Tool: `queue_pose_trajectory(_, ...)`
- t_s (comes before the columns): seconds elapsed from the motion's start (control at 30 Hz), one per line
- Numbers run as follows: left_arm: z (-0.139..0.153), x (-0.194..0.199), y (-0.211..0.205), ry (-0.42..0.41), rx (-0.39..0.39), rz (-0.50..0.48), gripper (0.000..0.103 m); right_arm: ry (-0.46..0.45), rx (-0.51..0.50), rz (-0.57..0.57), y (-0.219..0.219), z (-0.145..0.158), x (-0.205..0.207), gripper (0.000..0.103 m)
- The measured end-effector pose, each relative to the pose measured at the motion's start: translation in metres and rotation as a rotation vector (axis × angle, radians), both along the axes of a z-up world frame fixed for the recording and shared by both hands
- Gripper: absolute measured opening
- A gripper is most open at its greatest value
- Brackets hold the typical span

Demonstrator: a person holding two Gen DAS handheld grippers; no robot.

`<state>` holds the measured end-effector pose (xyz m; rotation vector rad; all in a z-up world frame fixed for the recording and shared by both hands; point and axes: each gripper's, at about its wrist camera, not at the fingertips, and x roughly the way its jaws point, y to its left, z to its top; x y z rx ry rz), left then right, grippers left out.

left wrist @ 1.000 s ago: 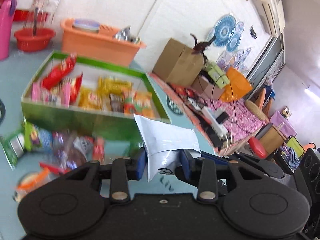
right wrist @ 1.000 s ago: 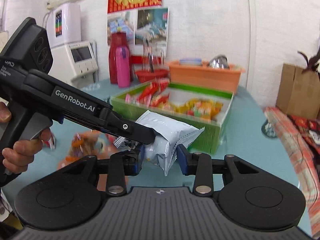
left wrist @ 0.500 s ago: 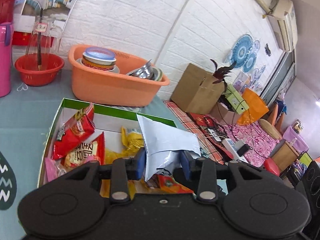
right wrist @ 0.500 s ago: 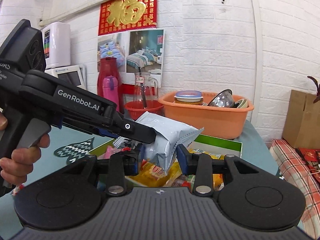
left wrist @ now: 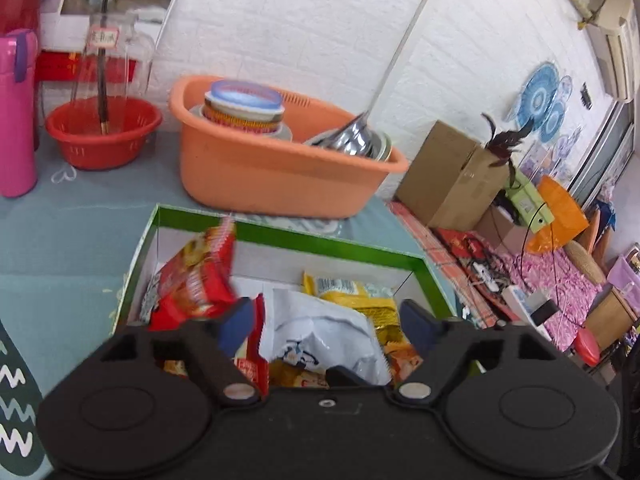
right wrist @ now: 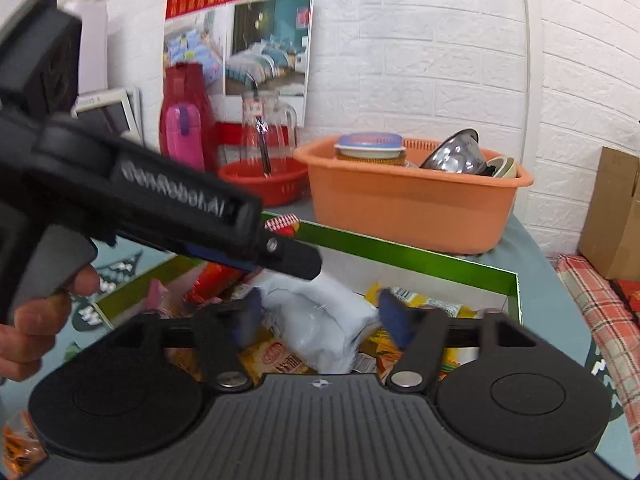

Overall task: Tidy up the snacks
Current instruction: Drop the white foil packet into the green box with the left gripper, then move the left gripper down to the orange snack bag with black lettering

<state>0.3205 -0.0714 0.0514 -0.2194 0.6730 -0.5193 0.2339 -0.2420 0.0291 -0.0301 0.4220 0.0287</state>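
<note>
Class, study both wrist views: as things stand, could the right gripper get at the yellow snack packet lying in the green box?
Probably yes. The right gripper hangs open over the green box, and the yellow snack packet lies uncovered just beyond its right finger; only the white packet sits beside it.

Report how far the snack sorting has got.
Done: red, yellow and orange packets already lie in the green box. In hand: nothing; the left gripper and right gripper have just opened, and the white packet lies in the box. Left: an orange packet outside the box.

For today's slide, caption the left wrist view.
Open left gripper over white snack bag lying in green box.
</note>
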Motion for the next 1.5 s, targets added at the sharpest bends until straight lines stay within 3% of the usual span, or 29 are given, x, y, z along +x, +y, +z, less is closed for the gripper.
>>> queue_pose_trajectory(0.23, 0.022, -0.039, 0.003, -0.049, 0.026, -0.047, 0.103, -0.029, 0.02, 0.017, 0.0, 0.009, -0.03, 0.103)
queue_pose_trajectory(0.43, 0.041, -0.095, 0.022, -0.043, 0.012, -0.06, 0.103, -0.112, 0.032, 0.061, 0.014, 0.03, -0.09, 0.103)
queue_pose_trajectory(0.57, 0.045, -0.138, 0.041, -0.06, -0.019, -0.082, 0.103, -0.138, 0.086, 0.125, 0.024, 0.028, -0.128, 0.103)
queue_pose_trajectory(0.7, 0.035, -0.18, 0.061, -0.058, -0.064, -0.063, 0.103, -0.119, 0.159, 0.165, 0.039, 0.013, -0.152, 0.103)
queue_pose_trajectory(0.87, 0.005, -0.217, 0.077, -0.025, -0.04, -0.001, 0.103, -0.028, 0.237, 0.197, 0.055, -0.011, -0.164, 0.103)
queue_pose_trajectory(1.1, -0.033, -0.243, 0.09, 0.023, -0.018, 0.094, 0.103, 0.023, 0.2, 0.153, 0.061, -0.028, -0.185, 0.103)
queue_pose_trajectory(1.23, -0.046, -0.249, 0.097, 0.056, -0.026, 0.1, 0.103, 0.04, 0.213, 0.172, 0.062, -0.031, -0.186, 0.103)
queue_pose_trajectory(1.5, -0.049, -0.236, 0.106, 0.078, -0.056, 0.139, 0.103, 0.082, 0.12, 0.228, 0.092, -0.036, -0.171, 0.103)
